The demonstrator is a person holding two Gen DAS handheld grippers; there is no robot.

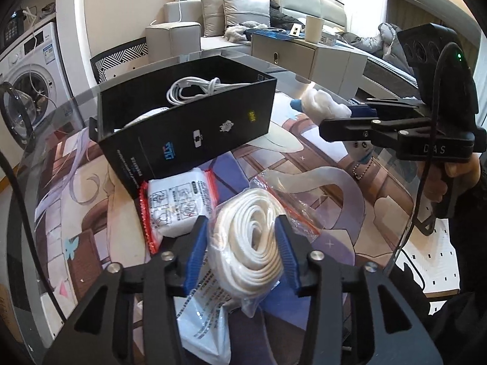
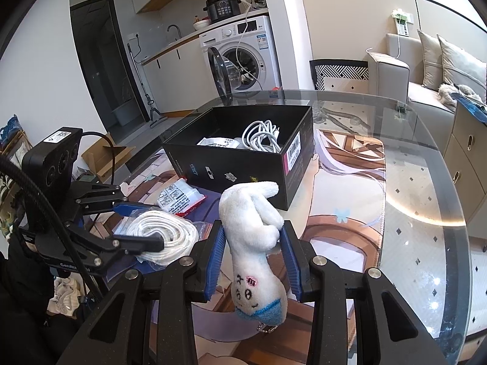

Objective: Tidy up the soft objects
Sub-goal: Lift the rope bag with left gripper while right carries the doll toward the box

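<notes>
On the glass desk (image 2: 426, 182), going left to right in the right wrist view, the left gripper (image 2: 143, 225) is reaching in from the left edge, its housing showing the letters "GenRo" before the rest is hidden. Its blue fingers (image 1: 196, 252) are sitting on either side of one bagged coil of white rope (image 1: 252, 249), pressing into the clear bag, so they are clamped on it. Just beyond the coil one white packet with red edges (image 2: 179, 199) is lying flat; its printing is in small diagrams and characters too fine to read. Past that, one open black box (image 2: 243, 152) is standing toward the middle of the desk, carrying a blue logo, small icons on its long side and a barcode sticker on its end. Inside it one bundle of white cable (image 2: 261, 137) and one white printed pouch (image 2: 219, 143) are lying.

Nearest the camera, the right gripper (image 2: 252, 237) is holding one white plush toy (image 2: 258, 243) above the desk, face downward, fingers closed against its body. In the left wrist view the right gripper's body (image 1: 435, 149) is reading "DAS".
</notes>
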